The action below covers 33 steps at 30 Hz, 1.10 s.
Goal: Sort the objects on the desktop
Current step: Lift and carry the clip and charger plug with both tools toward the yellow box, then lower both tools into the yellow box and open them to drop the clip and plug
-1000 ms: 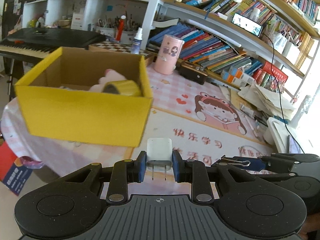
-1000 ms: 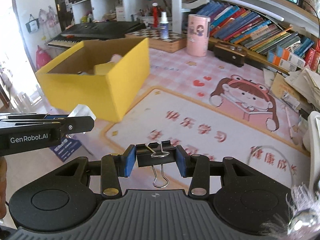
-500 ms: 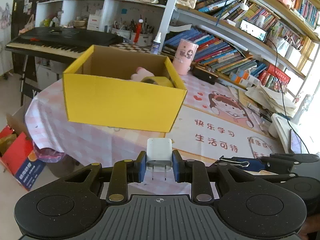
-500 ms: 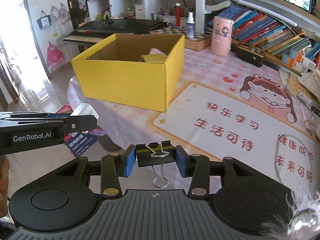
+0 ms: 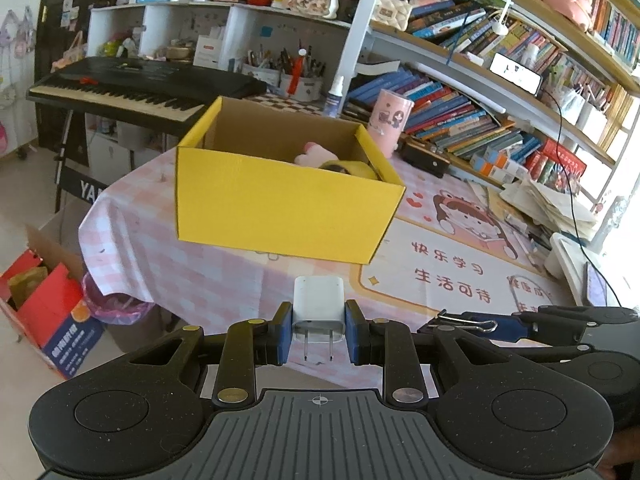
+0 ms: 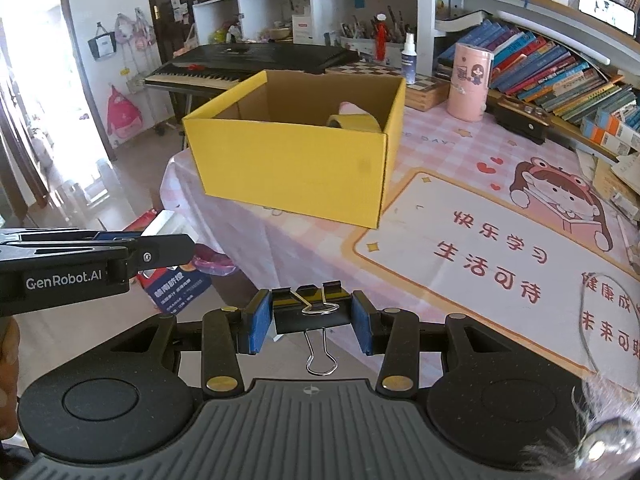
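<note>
The charger (image 5: 319, 300) sits clamped between the pads of the left gripper (image 5: 319, 330), white body forward, its two prongs pointing back toward the camera. The binder clip (image 6: 312, 308) is pinched across its black body by the right gripper (image 6: 312, 316), with one wire handle hanging down below it. Both items are carried in the air near the bench's front edge, well short of the yellow box (image 5: 280, 204), which stands on the bench (image 5: 224, 276) and already contains a tape roll (image 5: 350, 168) and a pink item I cannot identify.

Risks noted:

1. Hold on the charger. Its sides are smooth and only the rear portion lies between the pads. A jolt or a quick tilt could let it slide forward and fall onto the bench or over the edge to the floor.

2. Hold on the clip. The pads appear to press on its narrow ends; the loose handle could snag the box rim on the way in and twist the clip out.

3. Clearance. The two grippers travel side by side, the left one visible at the left margin of the right wrist view. Converging on one box opening could bring them into contact.

4. Release height. The near wall of the box is tall. Letting go before clearing it would bounce the item back toward the bench edge.
</note>
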Each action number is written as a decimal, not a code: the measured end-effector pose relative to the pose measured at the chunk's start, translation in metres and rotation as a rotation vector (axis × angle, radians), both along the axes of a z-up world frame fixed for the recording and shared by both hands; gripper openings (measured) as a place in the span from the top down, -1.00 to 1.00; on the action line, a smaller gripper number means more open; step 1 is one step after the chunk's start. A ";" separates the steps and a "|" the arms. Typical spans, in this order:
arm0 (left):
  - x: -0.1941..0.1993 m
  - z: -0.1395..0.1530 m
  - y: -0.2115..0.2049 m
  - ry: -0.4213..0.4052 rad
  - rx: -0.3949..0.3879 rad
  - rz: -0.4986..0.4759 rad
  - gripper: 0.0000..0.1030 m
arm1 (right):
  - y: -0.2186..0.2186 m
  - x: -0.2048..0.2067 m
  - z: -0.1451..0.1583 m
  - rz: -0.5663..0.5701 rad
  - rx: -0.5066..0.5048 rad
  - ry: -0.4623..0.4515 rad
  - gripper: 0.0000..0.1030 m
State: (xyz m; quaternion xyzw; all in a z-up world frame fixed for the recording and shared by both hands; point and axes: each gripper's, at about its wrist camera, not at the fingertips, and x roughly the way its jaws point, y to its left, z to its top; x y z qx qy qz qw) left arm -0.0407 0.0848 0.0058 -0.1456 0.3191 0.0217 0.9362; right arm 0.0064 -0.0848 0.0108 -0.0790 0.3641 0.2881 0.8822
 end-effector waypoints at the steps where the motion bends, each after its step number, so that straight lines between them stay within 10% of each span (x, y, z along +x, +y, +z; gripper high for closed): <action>1: -0.001 0.000 0.001 -0.001 -0.002 0.000 0.52 | 0.002 -0.001 0.000 0.002 -0.001 -0.004 0.23; 33: 0.051 0.027 0.035 -0.116 0.050 0.126 0.52 | 0.045 0.069 0.036 0.084 0.047 -0.110 0.23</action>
